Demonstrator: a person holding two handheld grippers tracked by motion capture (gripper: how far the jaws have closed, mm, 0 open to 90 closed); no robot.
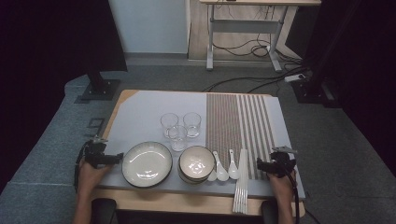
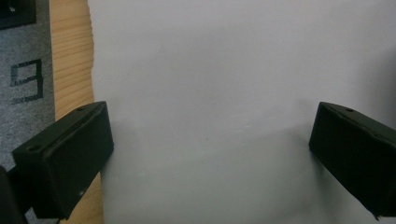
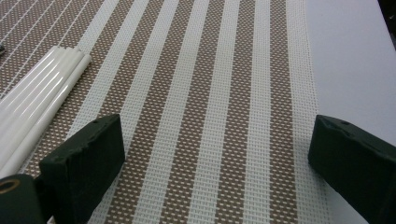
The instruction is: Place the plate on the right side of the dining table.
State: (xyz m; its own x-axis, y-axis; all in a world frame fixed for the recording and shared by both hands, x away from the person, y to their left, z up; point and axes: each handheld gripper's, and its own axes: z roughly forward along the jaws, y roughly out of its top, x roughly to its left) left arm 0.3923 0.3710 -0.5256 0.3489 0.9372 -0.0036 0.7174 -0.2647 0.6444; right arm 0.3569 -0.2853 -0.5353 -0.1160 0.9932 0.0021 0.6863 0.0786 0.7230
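A table (image 1: 140, 109) covered in pale grey is laid with tableware, a brown-and-white striped placemat (image 1: 236, 126) spread over its right half. Taking the placemat as the landmark: three clear drinking glasses (image 1: 181, 125) stand in a tight cluster just off its left edge, two behind and one in front. Nearer the person, also left of the placemat, sits a stack of dark-rimmed bowls (image 1: 196, 164) with a cream interior; how many are stacked cannot be told. Farther left again lies one large dark-rimmed plate (image 1: 147, 164). Two white ceramic spoons (image 1: 225, 166) rest side by side on the placemat's near left part, just beside the bowls. A bundle of white chopsticks (image 1: 241, 179) lies along the placemat and runs out past the table's near edge; their number cannot be counted.

Two grippers are held at the table's near corners. The left gripper (image 1: 112, 159), well off the placemat and just left of the plate, has its jaws spread wide over bare grey tabletop and grips nothing. The right gripper (image 1: 259, 164) sits at the placemat's near right edge, jaws likewise wide apart and empty, the chopsticks lying off to its left in the right gripper view.
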